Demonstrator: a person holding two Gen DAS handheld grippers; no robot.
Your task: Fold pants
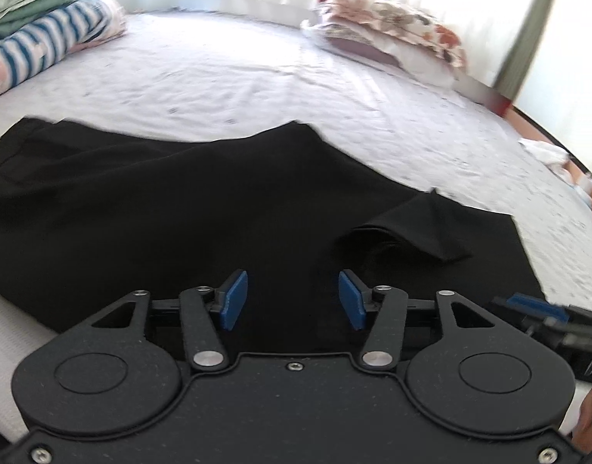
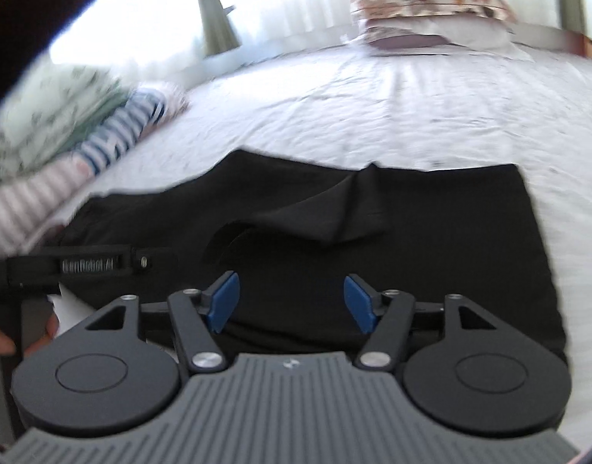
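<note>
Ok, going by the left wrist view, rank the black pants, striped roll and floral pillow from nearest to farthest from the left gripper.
From the left gripper:
1. Black pants, directly beneath and ahead.
2. Striped roll, far left.
3. Floral pillow, far right by the window.

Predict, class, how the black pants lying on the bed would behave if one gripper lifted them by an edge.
The black pants would probably droop and hang limp: one corner already lies curled over in soft creases. They look thin and flat, so likely light. On the wrinkled bed sheet they may drag rather than slide.
</note>
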